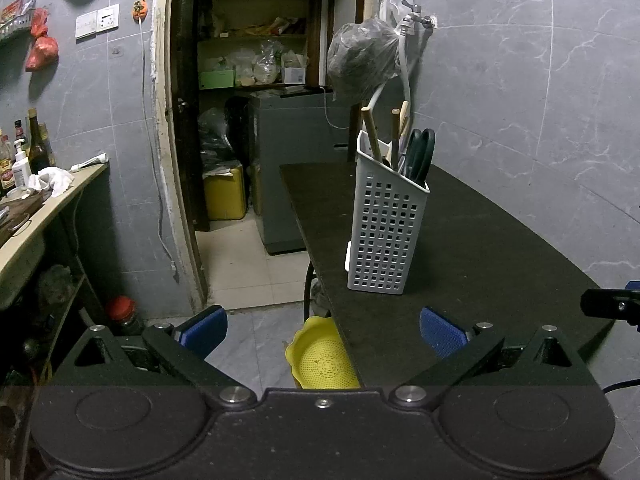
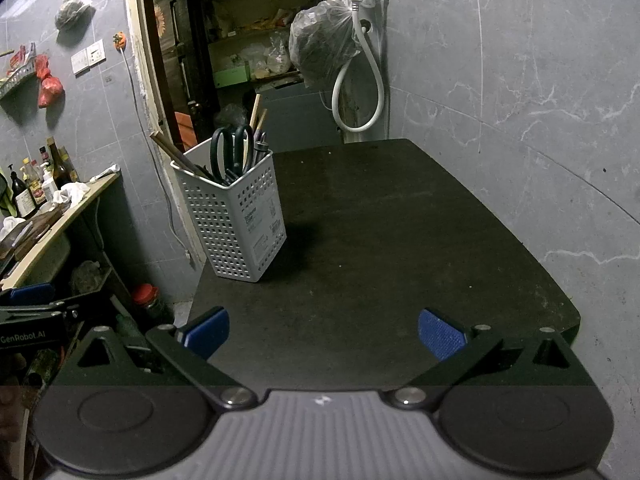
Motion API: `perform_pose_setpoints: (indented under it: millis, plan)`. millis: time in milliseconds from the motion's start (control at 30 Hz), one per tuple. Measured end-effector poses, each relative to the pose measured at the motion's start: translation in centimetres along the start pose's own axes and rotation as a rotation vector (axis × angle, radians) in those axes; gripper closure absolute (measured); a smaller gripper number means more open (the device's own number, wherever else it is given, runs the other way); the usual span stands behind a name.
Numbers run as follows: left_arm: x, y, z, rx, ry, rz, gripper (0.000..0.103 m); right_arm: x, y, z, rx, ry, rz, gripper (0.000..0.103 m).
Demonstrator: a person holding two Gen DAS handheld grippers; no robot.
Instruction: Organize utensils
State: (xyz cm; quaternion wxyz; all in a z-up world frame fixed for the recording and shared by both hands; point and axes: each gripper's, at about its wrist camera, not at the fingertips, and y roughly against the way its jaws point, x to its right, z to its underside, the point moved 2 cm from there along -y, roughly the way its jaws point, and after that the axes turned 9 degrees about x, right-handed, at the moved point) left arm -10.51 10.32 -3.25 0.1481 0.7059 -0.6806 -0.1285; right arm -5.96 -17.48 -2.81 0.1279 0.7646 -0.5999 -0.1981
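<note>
Both grippers are hanging wide apart in the jaw, nothing between their blue pads. Ahead of the left gripper (image 1: 323, 330), the table (image 1: 480, 248) edge is running straight out from between its fingers, so its left pad is sitting over the floor and its right pad over the dark top. Just below and ahead of it, a yellow colander (image 1: 324, 360) is lying on the floor, partly tucked under the table edge. Farther forward and slightly right of this gripper, the white basket (image 1: 384, 232) is standing upright on the table near its left edge, holding green-handled scissors (image 1: 420, 152) and several wooden sticks (image 1: 372, 134) that are leaning out of the top. At the far right of the left wrist view, part of the other tool is poking in.

Over the table, the right gripper (image 2: 323, 332) is hovering with bare tabletop directly ahead of it. From here the basket (image 2: 236, 220) is sitting forward and to the left, well apart from the fingers, with the scissors (image 2: 232, 152) handles up inside it. Beyond the table, a bagged bundle (image 2: 320, 40) is hanging from a tap on the wall.
</note>
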Motion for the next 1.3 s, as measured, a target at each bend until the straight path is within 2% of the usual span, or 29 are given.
perform_pose_setpoints:
  millis: [1300]
  plan:
    - [-0.42, -0.68, 0.04, -0.017, 0.017, 0.012, 0.001, 0.10, -0.10, 0.38, -0.008, -0.005, 0.001, 0.000]
